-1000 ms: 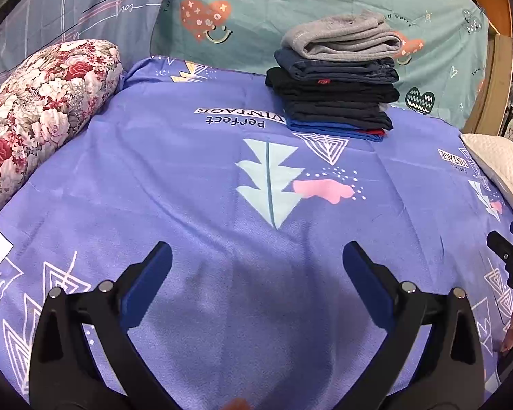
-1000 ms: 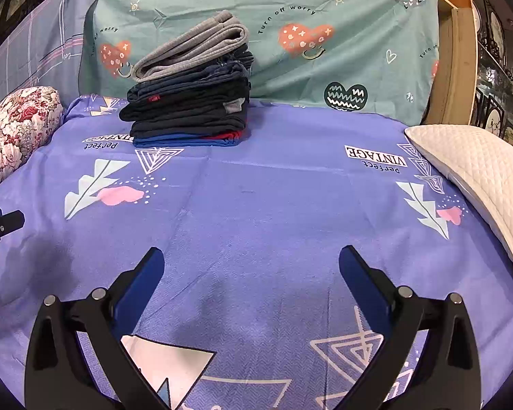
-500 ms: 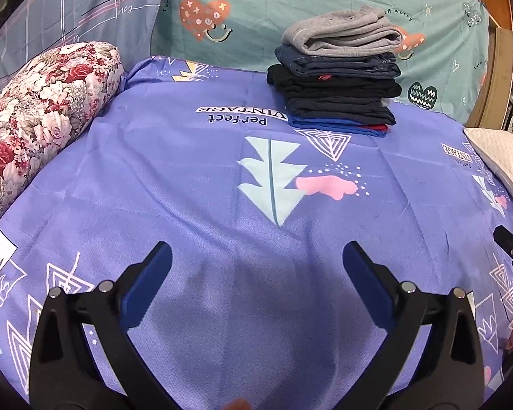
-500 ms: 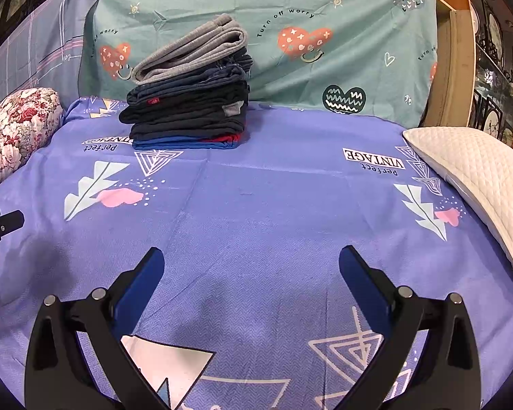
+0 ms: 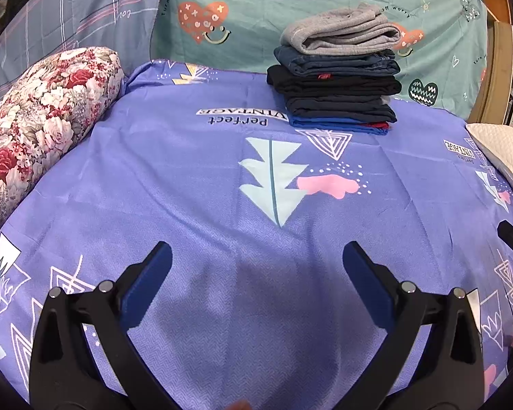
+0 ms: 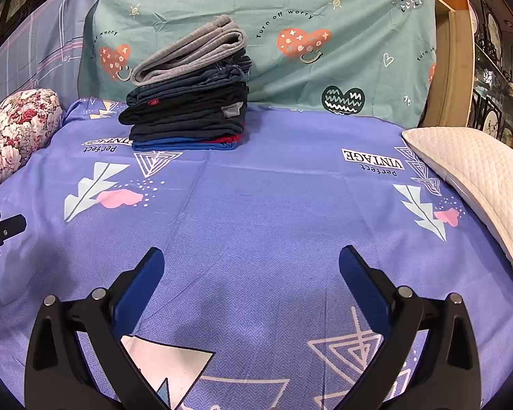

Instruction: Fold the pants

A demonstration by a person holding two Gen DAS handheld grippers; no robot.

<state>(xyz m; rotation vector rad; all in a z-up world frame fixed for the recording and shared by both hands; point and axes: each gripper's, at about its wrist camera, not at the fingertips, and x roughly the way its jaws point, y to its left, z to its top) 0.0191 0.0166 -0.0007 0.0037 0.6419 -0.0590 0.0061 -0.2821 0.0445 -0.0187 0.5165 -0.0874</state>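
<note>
A stack of folded pants (image 5: 338,78) stands at the far side of the bed, grey pair on top, then denim, black, navy and blue ones; the right wrist view shows the same stack (image 6: 191,102) at upper left. My left gripper (image 5: 256,259) hovers open over the purple sheet (image 5: 195,184), nothing between its blue pads. My right gripper (image 6: 251,263) is also open and empty above the sheet (image 6: 284,205). Each gripper's tip shows at the edge of the other's view. No unfolded pants are in view.
A floral bolster (image 5: 34,116) lies along the left edge of the bed. A white quilted pillow (image 6: 478,177) lies at the right. A teal heart-print cloth (image 6: 325,51) hangs behind the stack, with a wooden frame (image 6: 451,54) to its right.
Both views have pulled back slightly from the stack and dipped a little; the grippers stay open and the stack has not moved.
</note>
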